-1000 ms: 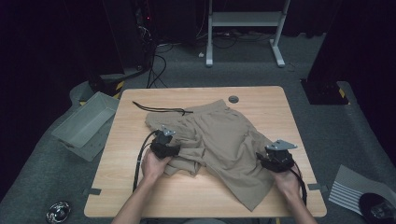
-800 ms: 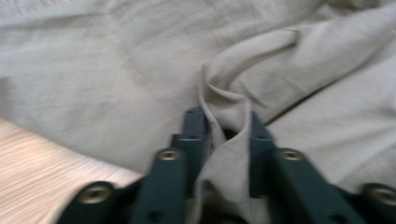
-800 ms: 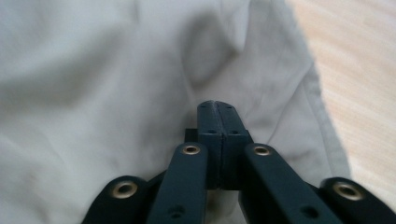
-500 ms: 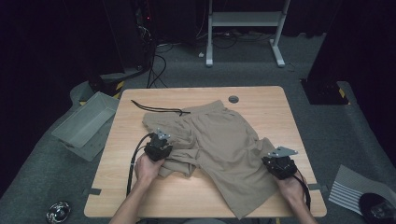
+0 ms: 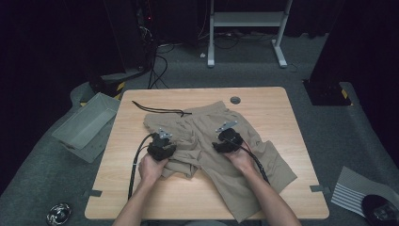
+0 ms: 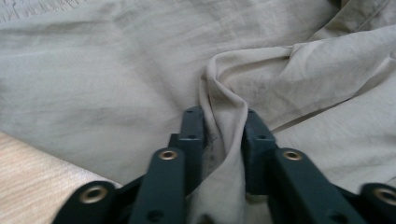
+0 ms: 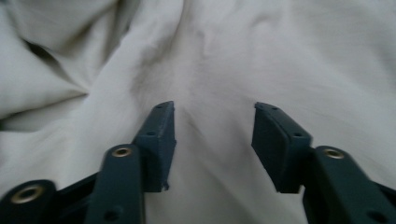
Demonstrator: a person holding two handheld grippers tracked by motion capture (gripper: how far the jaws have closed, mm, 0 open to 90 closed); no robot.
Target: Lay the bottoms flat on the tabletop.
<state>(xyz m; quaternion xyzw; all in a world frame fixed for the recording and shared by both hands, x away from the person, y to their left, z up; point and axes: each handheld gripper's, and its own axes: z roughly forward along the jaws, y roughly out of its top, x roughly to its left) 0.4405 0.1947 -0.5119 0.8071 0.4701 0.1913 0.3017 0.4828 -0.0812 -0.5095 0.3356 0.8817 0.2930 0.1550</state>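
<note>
Shorts (image 5: pixel 211 141): beige, crumpled mid-table, long axis slanting from far left to near right.
Left gripper (image 6: pixel 224 128): jaws just closing, clamped on a raised fold at the shorts' left edge.
Right gripper (image 7: pixel 212 140): jaws apart, just opening, nothing pinched, cloth directly beneath.
Grey bin (image 5: pixel 84 123): beside the table's left edge, nothing visible inside.

matt, creased beige cloth shorts (image 5: pixel 207 141); smooth pale wood-grain table (image 5: pixel 282 117); matt ribbed grey plastic bin (image 5: pixel 84 123)
</note>
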